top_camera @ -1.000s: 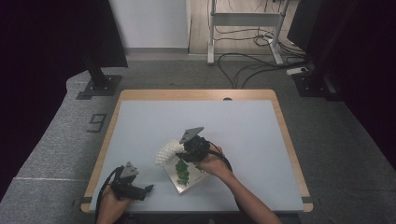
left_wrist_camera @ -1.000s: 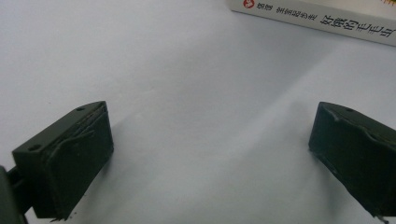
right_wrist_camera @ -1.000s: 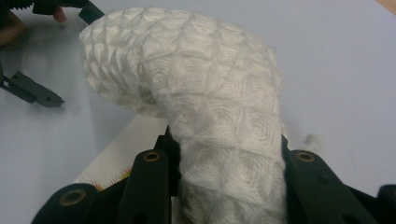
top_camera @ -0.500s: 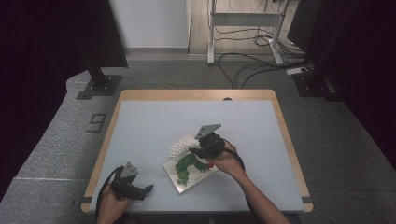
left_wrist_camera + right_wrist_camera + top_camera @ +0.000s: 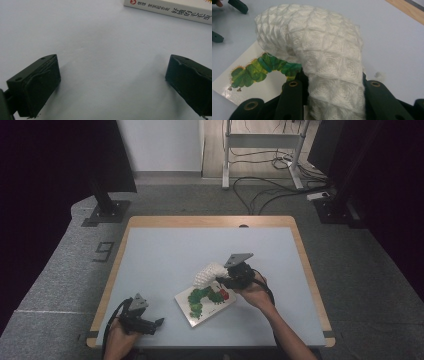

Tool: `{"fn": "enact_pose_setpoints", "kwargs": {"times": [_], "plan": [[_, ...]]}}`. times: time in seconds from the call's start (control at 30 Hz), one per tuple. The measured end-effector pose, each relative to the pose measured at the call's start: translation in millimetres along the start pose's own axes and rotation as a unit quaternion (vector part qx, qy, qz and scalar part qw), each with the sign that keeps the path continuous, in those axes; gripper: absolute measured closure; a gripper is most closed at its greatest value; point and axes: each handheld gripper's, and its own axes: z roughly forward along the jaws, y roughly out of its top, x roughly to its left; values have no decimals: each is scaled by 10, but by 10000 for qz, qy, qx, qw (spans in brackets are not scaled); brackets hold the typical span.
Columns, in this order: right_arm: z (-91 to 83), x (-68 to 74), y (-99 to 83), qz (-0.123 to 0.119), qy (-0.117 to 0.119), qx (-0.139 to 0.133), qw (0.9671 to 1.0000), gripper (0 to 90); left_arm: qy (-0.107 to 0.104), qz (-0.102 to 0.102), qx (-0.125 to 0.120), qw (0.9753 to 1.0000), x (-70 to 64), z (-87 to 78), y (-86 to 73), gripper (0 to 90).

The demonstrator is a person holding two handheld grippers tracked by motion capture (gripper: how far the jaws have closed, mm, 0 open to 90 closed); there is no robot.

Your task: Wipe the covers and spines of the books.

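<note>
- The white knitted cloth (image 5: 319,57) is clamped in the right gripper (image 5: 231,281), its free end drooping left over the caterpillar book (image 5: 206,302).
- The book lies flat on the table (image 5: 165,255), long axis diagonal.
- The left gripper (image 5: 156,324) rests low at the near-left edge, jaws spread, empty.

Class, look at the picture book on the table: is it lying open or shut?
Shut. The book lies flat with its caterpillar cover up, and the left gripper view shows its closed spine with the title printed along it.
</note>
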Motion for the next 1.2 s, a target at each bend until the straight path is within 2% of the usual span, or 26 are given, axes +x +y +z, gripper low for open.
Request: {"fn": "enact_pose_setpoints", "kwargs": {"times": [0.27, 0.67, 0.93, 1.2], "plan": [[-169, -98, -107, 76, -173, -39, 9998, 639, 2, -5, -4, 10000, 0, 1, 0, 0], [-416, -278, -340, 323, -478, -41, 9983, 639, 2, -2, -2, 10000, 0, 0, 0, 0], [-650, -430, -522, 542, -738, -77, 9958, 637, 3, -5, -3, 10000, 0, 1, 0, 0], [-898, -594, -772, 850, -1046, -99, 9908, 638, 1, -2, -2, 10000, 0, 1, 0, 0]]}}
